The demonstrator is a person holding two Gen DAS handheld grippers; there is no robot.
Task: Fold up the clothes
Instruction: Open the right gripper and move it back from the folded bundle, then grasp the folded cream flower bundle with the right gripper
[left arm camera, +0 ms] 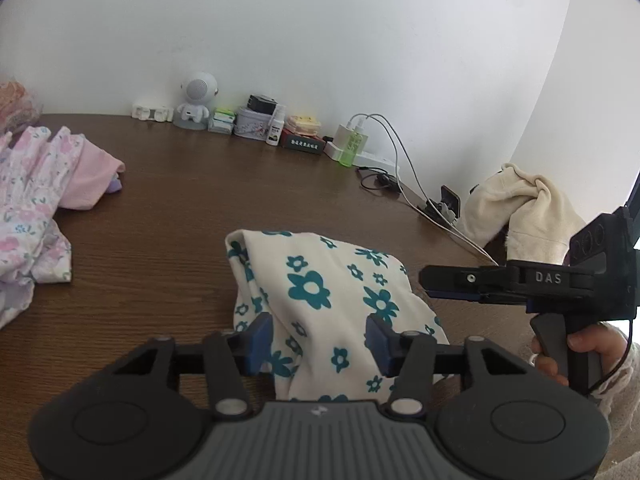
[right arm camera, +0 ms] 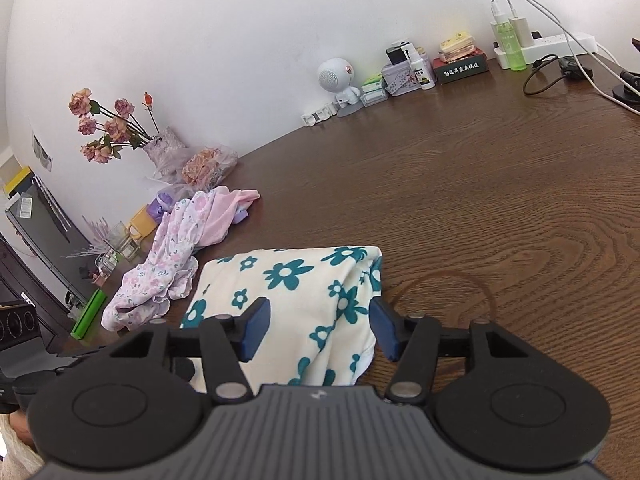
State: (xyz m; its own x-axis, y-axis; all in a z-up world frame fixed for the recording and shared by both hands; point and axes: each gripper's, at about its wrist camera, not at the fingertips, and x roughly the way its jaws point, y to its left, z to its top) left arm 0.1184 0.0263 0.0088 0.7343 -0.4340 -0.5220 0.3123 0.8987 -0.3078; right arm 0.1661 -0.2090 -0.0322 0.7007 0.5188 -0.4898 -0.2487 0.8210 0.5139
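While my left gripper (left arm camera: 318, 344) hangs with jaws wide over the folded cream garment with teal flowers (left arm camera: 320, 292), I see nothing pinched between its pads. My right gripper (right arm camera: 318, 330) is spread wide too, above the same cloth, which lies on the dark wood-grain table (right arm camera: 500, 208). A pink floral garment (right arm camera: 172, 256) sits crumpled near its left edge. Along the white wall (right arm camera: 200, 32) stand a small round speaker figure (right arm camera: 340, 84), boxes, a power strip (right arm camera: 560, 46) and dried roses (right arm camera: 108, 124).

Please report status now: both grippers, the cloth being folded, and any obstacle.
Left gripper open, right gripper open, neither gripping. Teal-flowered cream garment folded on table. Pink floral clothes lie beside it, not blocking.
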